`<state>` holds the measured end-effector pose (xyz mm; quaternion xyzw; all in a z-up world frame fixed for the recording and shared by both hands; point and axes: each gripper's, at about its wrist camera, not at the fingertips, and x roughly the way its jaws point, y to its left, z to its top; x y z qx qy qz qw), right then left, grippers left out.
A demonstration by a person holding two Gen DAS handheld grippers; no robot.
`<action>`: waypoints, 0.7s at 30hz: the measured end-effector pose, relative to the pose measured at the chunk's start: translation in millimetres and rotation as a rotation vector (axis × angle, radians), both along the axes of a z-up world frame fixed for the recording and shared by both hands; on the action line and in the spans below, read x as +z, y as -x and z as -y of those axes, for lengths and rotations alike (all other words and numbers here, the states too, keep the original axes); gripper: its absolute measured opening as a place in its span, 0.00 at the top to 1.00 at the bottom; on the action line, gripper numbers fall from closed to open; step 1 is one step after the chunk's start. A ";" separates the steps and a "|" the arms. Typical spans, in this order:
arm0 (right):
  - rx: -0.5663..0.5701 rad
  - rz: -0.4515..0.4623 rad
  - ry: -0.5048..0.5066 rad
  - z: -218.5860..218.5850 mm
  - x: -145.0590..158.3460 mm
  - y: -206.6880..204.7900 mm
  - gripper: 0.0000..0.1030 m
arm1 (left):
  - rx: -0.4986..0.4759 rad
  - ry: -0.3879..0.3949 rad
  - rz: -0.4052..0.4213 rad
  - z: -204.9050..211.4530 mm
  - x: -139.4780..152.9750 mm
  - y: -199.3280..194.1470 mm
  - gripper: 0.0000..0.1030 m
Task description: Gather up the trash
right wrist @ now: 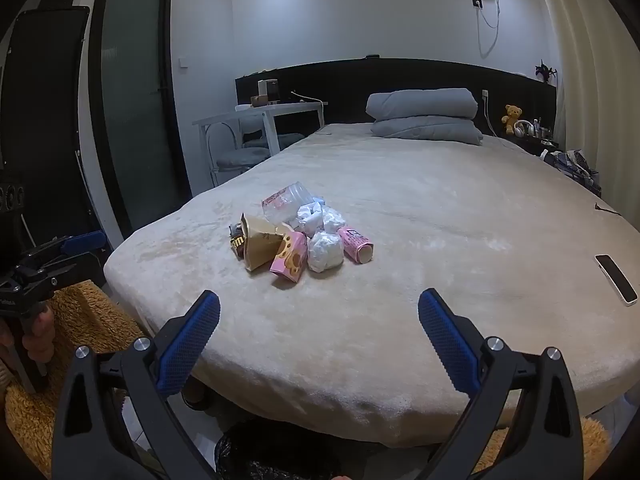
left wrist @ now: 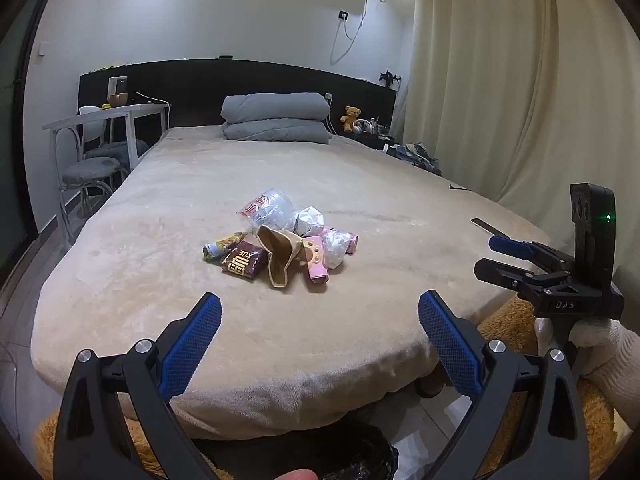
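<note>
Both tools hung back at the foot of the bed [left wrist: 120, 216], nothing in hand. The left tool [left wrist: 320, 320] stood with its blue fingers spread wide apart, and the right tool [right wrist: 319, 318] was spread just the same, empty. The trash pile [left wrist: 280, 240] sat heaped together out on the beige blanket, ahead of both tools and apart from them.

In that heap: a crumpled clear plastic bottle [left wrist: 272, 206] at the back, wads of white paper [right wrist: 325, 251], a pink snack box [right wrist: 289, 261], a tan torn paper cup [right wrist: 260, 246] and a dark brown wrapper [left wrist: 244, 265]. All of it looked light and flimsy, likely to crush or slide under a pinch. The box would probably take a grip best across its flat sides, the cup by its torn rim, the paper wads anywhere. A black-lined bin [right wrist: 276, 454] waited below the bed edge, and a phone [right wrist: 616, 279] lay off to the right, well clear of the heap.
</note>
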<state>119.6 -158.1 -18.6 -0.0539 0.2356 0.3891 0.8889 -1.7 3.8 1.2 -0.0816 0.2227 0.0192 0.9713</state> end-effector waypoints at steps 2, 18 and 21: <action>-0.002 0.012 -0.005 0.4 0.6 0.5 0.04 | 0.004 0.021 0.007 -5.6 1.7 2.6 0.06; -0.011 -0.004 0.003 -2.4 -1.5 -1.8 0.04 | -0.020 0.026 -0.013 -3.2 -4.4 -4.8 0.06; -0.010 -0.004 0.004 -1.7 -2.3 -1.9 0.04 | -0.021 0.025 -0.013 -2.9 -5.1 -4.8 0.06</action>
